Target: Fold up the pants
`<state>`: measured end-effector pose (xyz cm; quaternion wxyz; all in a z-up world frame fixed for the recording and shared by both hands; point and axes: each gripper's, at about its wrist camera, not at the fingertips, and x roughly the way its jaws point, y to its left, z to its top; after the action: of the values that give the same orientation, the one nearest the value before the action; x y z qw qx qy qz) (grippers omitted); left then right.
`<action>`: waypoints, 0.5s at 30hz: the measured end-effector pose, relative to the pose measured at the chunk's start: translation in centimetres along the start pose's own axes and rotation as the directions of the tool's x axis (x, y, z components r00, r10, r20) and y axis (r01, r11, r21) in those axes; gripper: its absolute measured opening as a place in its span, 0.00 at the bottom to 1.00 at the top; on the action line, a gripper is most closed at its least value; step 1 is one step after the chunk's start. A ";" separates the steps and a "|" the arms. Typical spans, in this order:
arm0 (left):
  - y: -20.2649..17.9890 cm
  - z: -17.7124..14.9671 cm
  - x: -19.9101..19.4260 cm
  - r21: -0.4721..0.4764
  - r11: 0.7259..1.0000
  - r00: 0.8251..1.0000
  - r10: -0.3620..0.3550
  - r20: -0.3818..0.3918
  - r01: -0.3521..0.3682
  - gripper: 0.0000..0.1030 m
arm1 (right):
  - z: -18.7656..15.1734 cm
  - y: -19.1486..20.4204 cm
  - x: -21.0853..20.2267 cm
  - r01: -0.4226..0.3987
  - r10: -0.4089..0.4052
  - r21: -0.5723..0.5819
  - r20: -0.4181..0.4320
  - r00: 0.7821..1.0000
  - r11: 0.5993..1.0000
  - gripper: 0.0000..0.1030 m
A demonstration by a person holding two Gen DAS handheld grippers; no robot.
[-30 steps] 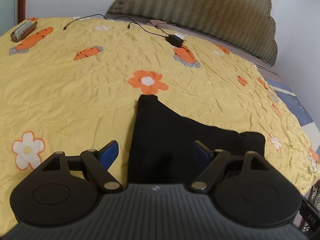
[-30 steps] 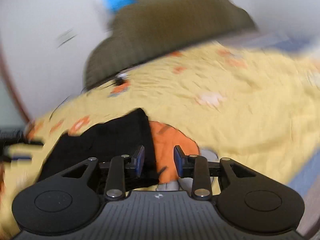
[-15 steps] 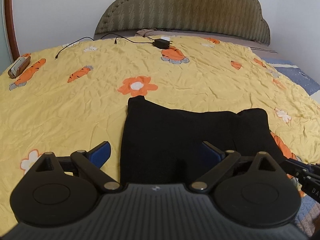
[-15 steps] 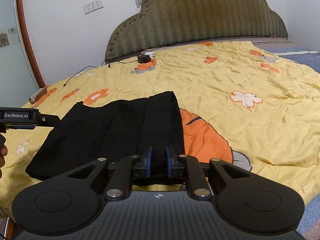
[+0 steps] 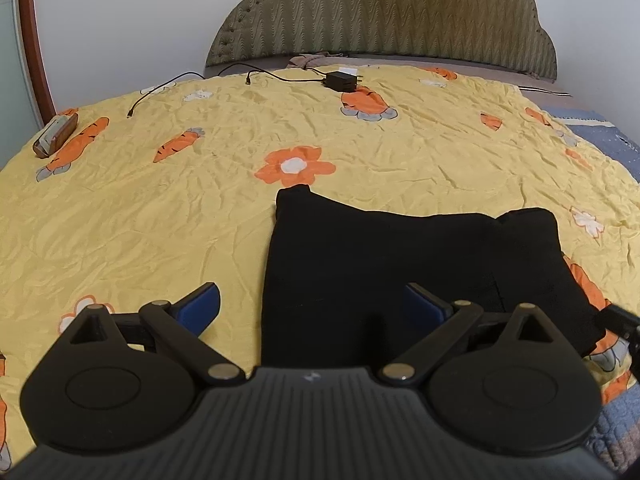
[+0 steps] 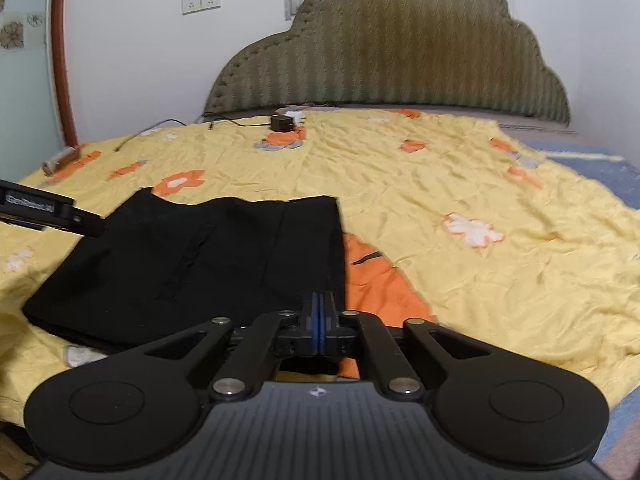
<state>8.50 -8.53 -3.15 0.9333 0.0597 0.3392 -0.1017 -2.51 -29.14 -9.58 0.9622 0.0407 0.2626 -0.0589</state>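
Folded black pants (image 5: 400, 264) lie flat on the yellow flowered bedspread (image 5: 160, 208). In the left wrist view my left gripper (image 5: 312, 306) is open wide just above the pants' near left edge, one blue pad over the bedspread and the other over the black cloth, with nothing gripped. In the right wrist view the same pants (image 6: 208, 256) fill the left half. My right gripper (image 6: 320, 320) hovers at their near right corner, shut, the blue pads pressed together with no cloth visible between them. The left gripper's arm (image 6: 40, 208) shows at the left edge.
A black charger (image 5: 340, 80) and its cable lie near the olive headboard (image 5: 380, 12). A small brown case (image 5: 54, 140) sits at the bed's far left edge. A blue quilt (image 5: 600, 132) shows at the right. Bare bedspread stretches beyond and right of the pants.
The left jaws have spread wider and the right jaws have come together. Both views have rolled level from a tilt. The pants have not moved.
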 end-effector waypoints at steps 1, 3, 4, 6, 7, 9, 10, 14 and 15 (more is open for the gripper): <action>0.0 0.0 0.0 0.001 1.000 1.000 0.001 0.000 -0.001 0.95 | 0.0 -0.1 0.0 0.019 -0.019 -0.014 0.001 1.000 1.000 0.00; 0.0 0.0 0.0 0.000 1.000 1.000 0.003 0.000 -0.003 0.95 | 0.0 -1.0 -0.1 0.009 -0.009 0.025 -0.003 1.000 1.000 0.00; 0.1 -0.1 -0.1 -0.002 1.000 1.000 0.004 0.000 -0.004 0.95 | 0.0 -1.5 -0.1 -0.006 0.006 0.056 -0.002 1.000 0.998 0.00; 0.3 -0.1 -0.2 -0.006 1.000 1.000 0.004 0.001 -0.004 0.95 | 0.2 -2.0 -0.2 -0.029 0.029 0.092 -0.005 1.000 0.995 0.01; 0.5 -0.2 -0.3 -0.009 1.000 1.000 0.005 0.002 -0.005 0.96 | 0.3 -2.1 -0.3 -0.053 0.053 0.103 -0.002 0.999 0.993 0.02; 0.7 -0.2 -0.4 -0.009 1.000 1.000 0.007 0.004 -0.007 0.96 | 0.4 -2.3 -0.4 -0.096 0.097 0.148 -0.003 0.995 0.984 0.02; 0.7 -0.3 -0.5 -0.009 1.000 1.000 0.010 0.005 -0.010 0.96 | 0.4 -2.4 -0.4 -0.112 0.114 0.160 -0.002 0.994 0.981 0.02; 1.1 -0.4 -0.7 -0.012 1.000 1.000 0.012 0.006 -0.012 0.97 | 0.3 -2.2 -0.3 -0.113 0.116 0.168 -0.009 0.993 0.979 0.05; 1.1 -0.5 -0.8 -0.013 1.000 1.000 0.011 0.006 -0.011 0.97 | 0.3 -2.1 -0.2 -0.111 0.115 0.163 -0.013 0.993 0.980 0.08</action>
<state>7.87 -7.25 -2.98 0.9351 0.0554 0.3369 -0.0946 -2.79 -31.21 -9.36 0.9545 0.1343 0.2650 -0.0250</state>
